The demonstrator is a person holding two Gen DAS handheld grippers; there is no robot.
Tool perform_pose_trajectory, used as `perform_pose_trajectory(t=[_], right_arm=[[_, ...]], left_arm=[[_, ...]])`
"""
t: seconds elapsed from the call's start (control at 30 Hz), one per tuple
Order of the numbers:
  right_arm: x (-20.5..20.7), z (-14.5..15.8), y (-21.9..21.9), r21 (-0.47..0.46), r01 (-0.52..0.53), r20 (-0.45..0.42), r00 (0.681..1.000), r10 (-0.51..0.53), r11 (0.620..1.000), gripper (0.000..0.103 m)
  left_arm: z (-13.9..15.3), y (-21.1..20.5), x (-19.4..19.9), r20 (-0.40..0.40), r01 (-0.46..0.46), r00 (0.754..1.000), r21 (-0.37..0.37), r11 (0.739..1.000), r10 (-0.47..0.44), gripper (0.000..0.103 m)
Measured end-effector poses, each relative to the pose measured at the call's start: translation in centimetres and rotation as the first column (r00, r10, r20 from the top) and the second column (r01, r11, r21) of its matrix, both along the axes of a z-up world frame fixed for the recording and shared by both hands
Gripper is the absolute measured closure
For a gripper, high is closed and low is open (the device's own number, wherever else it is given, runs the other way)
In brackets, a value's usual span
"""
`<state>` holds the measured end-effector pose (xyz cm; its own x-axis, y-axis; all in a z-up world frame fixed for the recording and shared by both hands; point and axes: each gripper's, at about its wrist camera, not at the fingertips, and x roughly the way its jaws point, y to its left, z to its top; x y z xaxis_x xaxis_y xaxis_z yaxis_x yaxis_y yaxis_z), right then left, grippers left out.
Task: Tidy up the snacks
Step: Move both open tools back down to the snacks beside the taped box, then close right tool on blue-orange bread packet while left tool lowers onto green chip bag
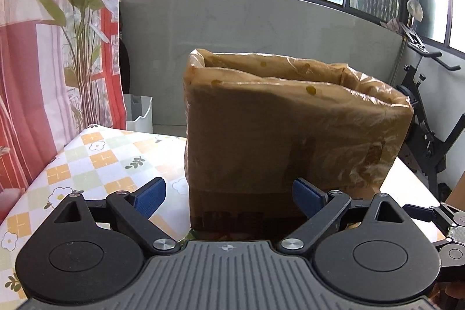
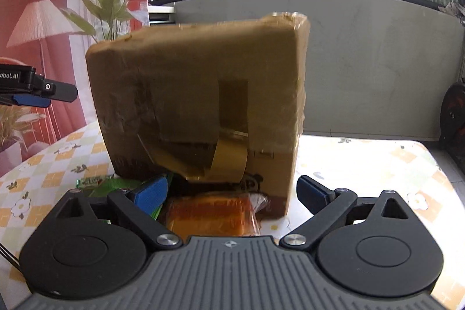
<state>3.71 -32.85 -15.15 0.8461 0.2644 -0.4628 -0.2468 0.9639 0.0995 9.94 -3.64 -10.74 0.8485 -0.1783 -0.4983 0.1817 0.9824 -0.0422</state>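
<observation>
Cardboard box (image 1: 290,141), boxy and wrapped in crinkled glossy film, stood on the checked floral desk (image 1: 87,159). Left tongs (image 1: 229,195) and right tongs (image 2: 232,193) both gaped, empty. Orange foil packet (image 2: 209,215) and green wrapper (image 2: 96,183) lay before the box.

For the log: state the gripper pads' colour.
Blue pads, clearest in the right wrist view.

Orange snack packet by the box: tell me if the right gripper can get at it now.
Probably yes. The orange snack packet lies uncovered just ahead of the open right gripper, in front of the cardboard box.
</observation>
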Motion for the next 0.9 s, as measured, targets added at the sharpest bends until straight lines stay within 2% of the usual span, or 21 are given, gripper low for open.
perform_pose_trajectory(t=[0.2, 0.37, 0.6, 0.9], right_arm=[[0.4, -2.7, 0.6, -0.015, -0.045, -0.038, 0.998, 0.044, 0.999, 0.006], [-0.1, -3.9, 1.0, -0.017, -0.058, -0.008, 0.998, 0.058, 0.998, 0.006], [-0.9, -4.0, 1.1, -0.048, -0.076, 0.022, 0.997, 0.077, 0.996, 0.016], [-0.9, -4.0, 0.7, -0.015, -0.070, 0.017, 0.997, 0.070, 0.997, 0.019]], left_arm=[[-2.2, -1.0, -0.6, -0.042, 0.003, 0.999, 0.005, 1.000, -0.003, 0.008], [-3.9, -1.4, -0.6, -0.093, 0.009, 0.996, 0.009, 1.000, -0.008, 0.009], [-5.6, -2.7, -0.7, -0.148, 0.056, 0.988, 0.018, 0.998, -0.053, 0.009], [-6.7, -3.3, -0.9, -0.180, 0.085, 0.980, 0.014, 0.996, -0.081, 0.009]])
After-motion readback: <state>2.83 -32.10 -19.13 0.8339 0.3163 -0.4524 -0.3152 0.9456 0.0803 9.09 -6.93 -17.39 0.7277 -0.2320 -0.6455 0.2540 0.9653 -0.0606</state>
